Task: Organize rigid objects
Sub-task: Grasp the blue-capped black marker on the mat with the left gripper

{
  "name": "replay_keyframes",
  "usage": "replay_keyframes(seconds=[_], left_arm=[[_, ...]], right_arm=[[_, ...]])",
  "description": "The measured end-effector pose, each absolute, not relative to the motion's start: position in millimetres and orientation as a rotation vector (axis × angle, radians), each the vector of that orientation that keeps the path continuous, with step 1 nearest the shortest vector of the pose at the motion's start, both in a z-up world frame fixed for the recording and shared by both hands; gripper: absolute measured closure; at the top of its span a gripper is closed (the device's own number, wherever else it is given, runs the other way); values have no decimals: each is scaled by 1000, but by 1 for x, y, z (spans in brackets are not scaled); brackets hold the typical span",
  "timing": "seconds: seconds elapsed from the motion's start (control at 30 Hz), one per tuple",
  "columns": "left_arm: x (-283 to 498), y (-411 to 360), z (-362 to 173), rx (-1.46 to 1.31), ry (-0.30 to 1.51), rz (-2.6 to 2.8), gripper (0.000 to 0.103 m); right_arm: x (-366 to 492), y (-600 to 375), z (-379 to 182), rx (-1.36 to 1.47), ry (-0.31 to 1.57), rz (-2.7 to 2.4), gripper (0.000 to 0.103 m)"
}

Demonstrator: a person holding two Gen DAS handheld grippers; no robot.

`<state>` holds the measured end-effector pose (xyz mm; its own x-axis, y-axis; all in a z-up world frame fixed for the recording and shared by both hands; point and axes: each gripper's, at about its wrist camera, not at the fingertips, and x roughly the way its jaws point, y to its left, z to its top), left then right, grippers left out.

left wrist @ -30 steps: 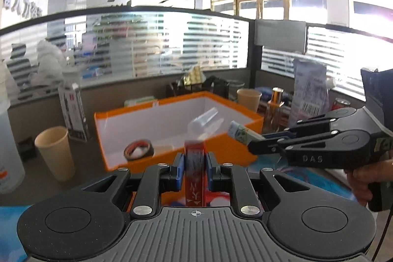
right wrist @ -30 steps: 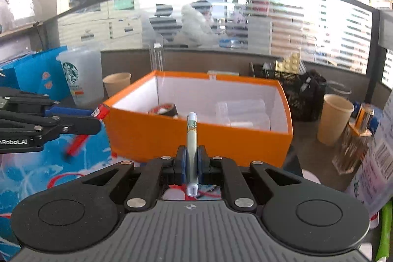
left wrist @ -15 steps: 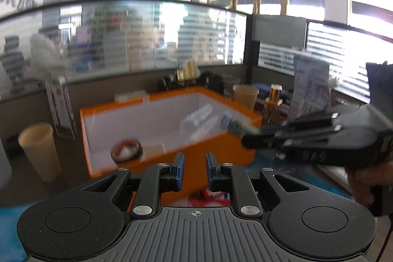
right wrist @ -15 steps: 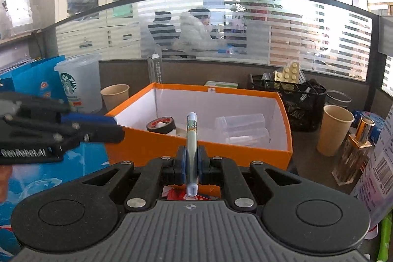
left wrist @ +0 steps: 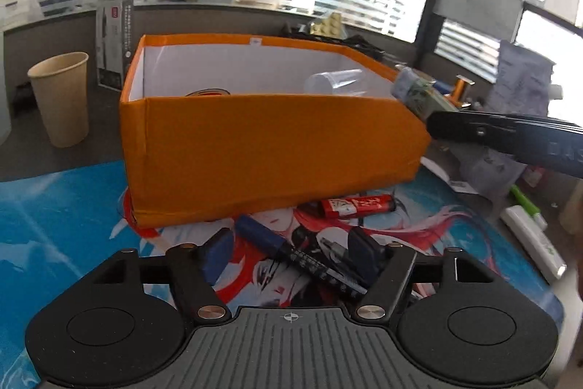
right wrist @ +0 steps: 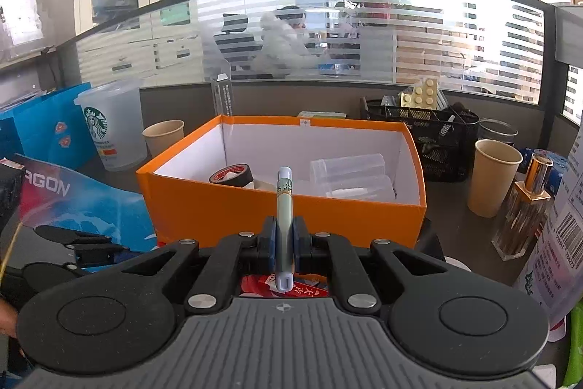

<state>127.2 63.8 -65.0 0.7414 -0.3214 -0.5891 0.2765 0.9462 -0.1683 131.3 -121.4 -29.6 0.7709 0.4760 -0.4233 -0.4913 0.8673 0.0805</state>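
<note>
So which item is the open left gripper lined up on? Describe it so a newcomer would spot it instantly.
Start at the big orange cardboard box on the blue printed desk mat. On the mat just in front of its near wall, a dark blue marker pen lies diagonally between the left gripper's opening jaws, untouched. Unlike the short red printed tube beside it, it is long, slim and dark, with white lettering.
</note>
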Motion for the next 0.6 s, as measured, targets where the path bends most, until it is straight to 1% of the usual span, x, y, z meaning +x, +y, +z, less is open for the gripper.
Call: replay_keyframes(seconds=[0.07,0.13,0.2,0.27,0.3,0.4,0.47,0.53,0.6], left_arm=[[131,56,-70,-45,673,-319,33],[133,49,-81,-44,711,-336,36],[123,41,-85,5,658,-312,41],[118,36,-86,13,634,-319,71],[117,38,-85,-12,631,-321,75],[118,48,-85,-52,629,-331,83],[118,57,-84,-100,637,-332,90],[120,65,-83,-139,645,-332,93],[118,71,-82,-152,642,-335,93]], right_arm=[[131,-123,-30,-31,448,523,94],[131,-125,-31,-28,448,523,94],[129,-128,-31,-22,445,522,94],[128,-130,-31,-20,445,525,94],[128,-131,-32,-20,445,526,94],[127,-133,-31,-18,443,528,94],[125,-135,-29,-19,437,527,94],[124,-137,-28,-16,433,525,94],[123,-138,-28,-11,431,521,94]])
